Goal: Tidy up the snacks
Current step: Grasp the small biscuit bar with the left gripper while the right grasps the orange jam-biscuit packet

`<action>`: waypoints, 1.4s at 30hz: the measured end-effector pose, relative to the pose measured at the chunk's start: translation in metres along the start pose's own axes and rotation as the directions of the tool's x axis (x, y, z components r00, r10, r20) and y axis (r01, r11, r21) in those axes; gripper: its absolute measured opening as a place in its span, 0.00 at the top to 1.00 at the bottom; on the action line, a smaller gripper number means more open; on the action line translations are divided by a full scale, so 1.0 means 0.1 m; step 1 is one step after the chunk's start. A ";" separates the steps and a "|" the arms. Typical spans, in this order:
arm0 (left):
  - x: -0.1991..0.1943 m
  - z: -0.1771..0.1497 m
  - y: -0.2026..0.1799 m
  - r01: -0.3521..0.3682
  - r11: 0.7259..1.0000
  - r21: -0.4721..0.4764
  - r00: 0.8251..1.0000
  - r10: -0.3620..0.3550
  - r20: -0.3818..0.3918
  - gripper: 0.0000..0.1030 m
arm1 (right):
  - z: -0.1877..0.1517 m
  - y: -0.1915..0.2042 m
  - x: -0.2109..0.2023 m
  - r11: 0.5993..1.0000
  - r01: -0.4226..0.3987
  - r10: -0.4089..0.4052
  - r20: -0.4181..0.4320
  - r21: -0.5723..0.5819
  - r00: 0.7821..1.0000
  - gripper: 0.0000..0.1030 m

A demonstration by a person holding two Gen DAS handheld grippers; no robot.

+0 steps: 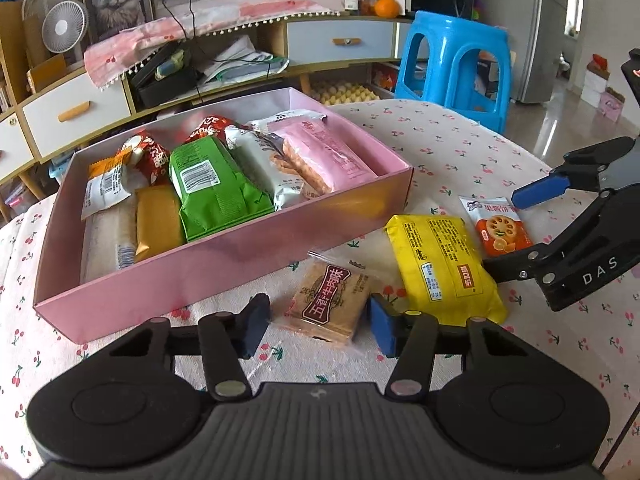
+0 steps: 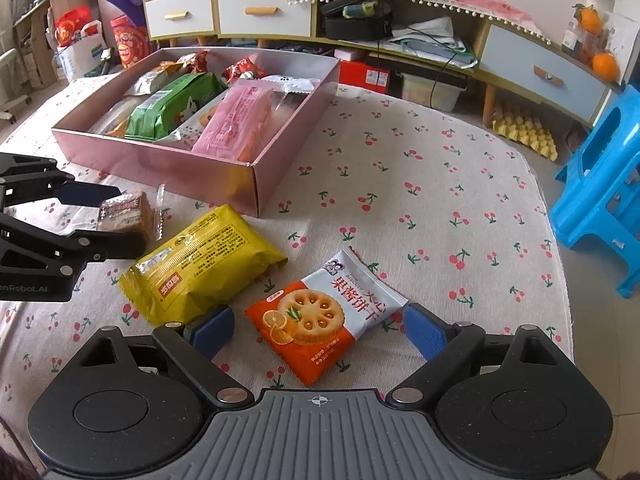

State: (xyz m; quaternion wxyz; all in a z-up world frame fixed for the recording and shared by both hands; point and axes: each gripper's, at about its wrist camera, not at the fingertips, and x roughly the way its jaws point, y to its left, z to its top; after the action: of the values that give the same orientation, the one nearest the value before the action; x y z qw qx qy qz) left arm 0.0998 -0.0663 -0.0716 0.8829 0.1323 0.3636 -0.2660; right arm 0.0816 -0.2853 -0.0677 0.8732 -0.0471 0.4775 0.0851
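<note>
Left gripper (image 1: pixel 318 326): jaws wide, straddling the brown biscuit pack (image 1: pixel 326 306) lying flat just in front of the pink box (image 1: pixel 224 256); not yet pinched.
Right gripper (image 2: pixel 318 330): jaws wide, either side of the orange jam-biscuit pack (image 2: pixel 326 314), no contact.
Yellow pack (image 2: pixel 204 264): loose on the tablecloth (image 2: pixel 440 184) between the two.
Our grip: we would close on the packs' firm middles (film edges slip), then lift clear of the box wall.
Box: nearly full; free room looks scarce.
</note>
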 end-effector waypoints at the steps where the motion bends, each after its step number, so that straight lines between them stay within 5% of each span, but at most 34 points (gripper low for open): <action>1: 0.00 0.00 0.01 0.002 1.000 -0.004 1.000 -0.002 0.000 0.51 | 0.00 0.00 0.00 1.000 -0.001 0.001 0.002 0.000 1.000 0.11; 6: 0.00 0.01 0.00 -0.002 1.000 -0.023 1.000 0.002 -0.006 0.52 | 0.00 -0.01 -0.01 1.000 -0.019 0.019 0.002 0.004 1.000 0.18; 15: -0.03 -0.01 0.01 0.002 0.999 -0.037 0.999 -0.003 -0.032 0.54 | 0.04 0.03 -0.04 0.999 -0.050 0.050 0.002 -0.004 0.999 0.46; 23: -0.05 0.00 0.04 0.040 0.997 -0.067 0.998 -0.043 -0.049 0.54 | 0.04 0.01 -0.06 0.999 -0.035 0.035 -0.008 -0.003 0.999 0.48; 26: -0.02 0.01 0.04 0.036 0.996 -0.079 0.998 -0.040 -0.044 0.37 | 0.04 -0.01 -0.05 0.999 -0.037 0.037 -0.018 0.015 0.999 0.43; 29: 0.03 0.03 0.04 0.024 0.995 -0.094 0.999 -0.027 -0.037 0.35 | 0.03 -0.02 -0.04 0.999 -0.028 0.029 -0.022 0.026 0.999 0.36; 40: 0.00 0.05 0.05 0.005 0.991 -0.137 0.999 -0.011 -0.041 0.56 | 0.05 -0.01 -0.01 0.997 -0.010 0.012 -0.019 0.081 1.000 0.37; 42: -0.01 0.05 0.07 0.009 0.988 -0.155 0.999 -0.016 -0.044 0.61 | 0.06 -0.01 -0.01 0.996 -0.005 0.006 -0.016 0.094 1.000 0.45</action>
State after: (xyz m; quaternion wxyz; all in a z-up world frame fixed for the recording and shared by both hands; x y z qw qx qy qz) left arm 0.1057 -0.0626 -0.0672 0.8803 0.0668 0.4039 -0.2395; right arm 0.0863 -0.2857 -0.0634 0.8703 -0.0052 0.4882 0.0645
